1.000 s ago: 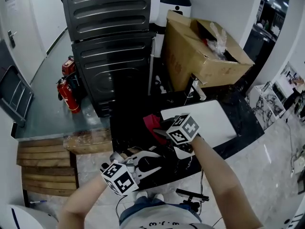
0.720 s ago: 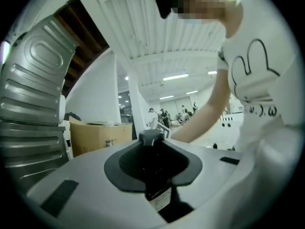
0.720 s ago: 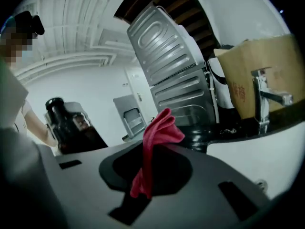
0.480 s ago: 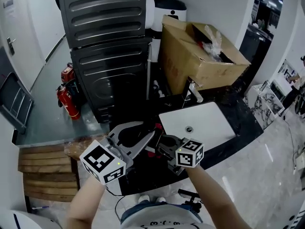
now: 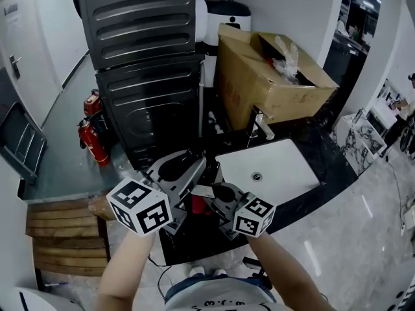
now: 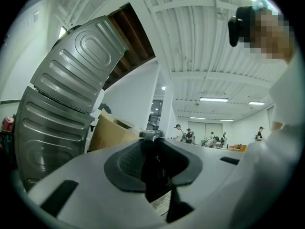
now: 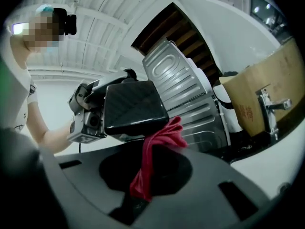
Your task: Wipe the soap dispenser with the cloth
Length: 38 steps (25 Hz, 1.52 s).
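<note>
Soap dispenser (image 7: 134, 103), black glossy body, was off the counter and clamped between the left gripper (image 6: 153, 144) jaws, just left of the white sink basin (image 5: 279, 167) in the head view. The red cloth (image 7: 153, 144) was pinched in the closed right gripper (image 7: 145, 168), with its bunched free end up against the dispenser's lower edge.

Surface: black countertop (image 5: 327, 173) wrapped round the basin, with a faucet (image 5: 262, 123) at the basin's far edge.

Room: an open cardboard box (image 5: 272, 76) stood behind the basin. A dark ribbed metal cabinet (image 5: 146, 63) was beyond the basin to its left. Red fire extinguishers (image 5: 93, 131) sat on the floor well left of the basin, and wooden pallets (image 5: 61, 229) lay further left and nearer. Pale glossy floor (image 5: 363, 225) was to the basin's right.

Pose: both forearms reached in from the bottom edge. The two grippers pointed about level and converged nose to nose beside the basin's near-left corner, left one higher, marker cubes facing the head camera.
</note>
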Available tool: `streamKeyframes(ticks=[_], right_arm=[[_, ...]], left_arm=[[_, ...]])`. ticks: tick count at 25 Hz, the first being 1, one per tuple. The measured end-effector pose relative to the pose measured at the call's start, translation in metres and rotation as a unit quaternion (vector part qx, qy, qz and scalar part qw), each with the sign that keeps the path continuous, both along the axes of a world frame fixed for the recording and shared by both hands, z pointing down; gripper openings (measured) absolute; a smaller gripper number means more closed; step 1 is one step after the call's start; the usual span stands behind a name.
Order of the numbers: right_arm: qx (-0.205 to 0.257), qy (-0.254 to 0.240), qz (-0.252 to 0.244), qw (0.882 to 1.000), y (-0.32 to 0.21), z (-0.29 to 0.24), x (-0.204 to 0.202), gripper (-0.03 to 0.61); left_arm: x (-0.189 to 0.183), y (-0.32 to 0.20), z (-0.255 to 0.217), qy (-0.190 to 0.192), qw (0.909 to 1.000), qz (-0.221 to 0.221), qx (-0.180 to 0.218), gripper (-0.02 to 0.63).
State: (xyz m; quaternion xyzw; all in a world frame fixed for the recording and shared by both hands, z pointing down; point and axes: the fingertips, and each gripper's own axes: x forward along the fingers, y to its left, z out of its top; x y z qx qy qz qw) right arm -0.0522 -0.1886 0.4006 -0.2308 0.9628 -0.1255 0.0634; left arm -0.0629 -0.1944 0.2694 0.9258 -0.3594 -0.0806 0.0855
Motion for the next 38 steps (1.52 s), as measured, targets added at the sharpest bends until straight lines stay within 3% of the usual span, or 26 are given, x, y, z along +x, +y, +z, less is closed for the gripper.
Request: streamKeyframes(ticks=[8,14,18,23,26,29,38], right_arm=[[0.032,0.009,-0.054,0.998,0.040,-0.013,-0.019,0.051],[0.038,0.017,-0.077,0.996,0.053,-0.012,-0.023,0.051],[0.024,0.025,-0.047,0.998,0.042,-0.003,-0.010,0.051],[-0.007,-0.026,0.017,0.999,0.012,-0.010,0.017,0.052],[-0.004,-0.036,0.025,0.999,0.003,-0.015,0.021,0.051],[0.018,-0.031,0.013,0.999,0.008,-0.026,0.017,0.052],[0.027,0.004,-0.003,1.000,0.028,-0.023,0.010,0.052]], left_arm=[[-0.012,-0.014,-0.002,-0.009,0.9986,-0.052,-0.002,0.094],[-0.021,-0.012,-0.005,-0.002,0.9980,-0.063,0.001,0.094],[-0.028,-0.006,-0.013,0.010,0.9979,-0.064,0.010,0.094],[-0.032,0.002,-0.018,0.028,0.9984,-0.049,-0.002,0.094],[-0.028,0.008,-0.020,0.041,0.9987,-0.022,-0.023,0.094],[-0.021,0.011,-0.016,0.031,0.9987,-0.008,-0.040,0.094],[-0.037,-0.007,-0.004,0.022,0.9957,-0.082,-0.037,0.094]])
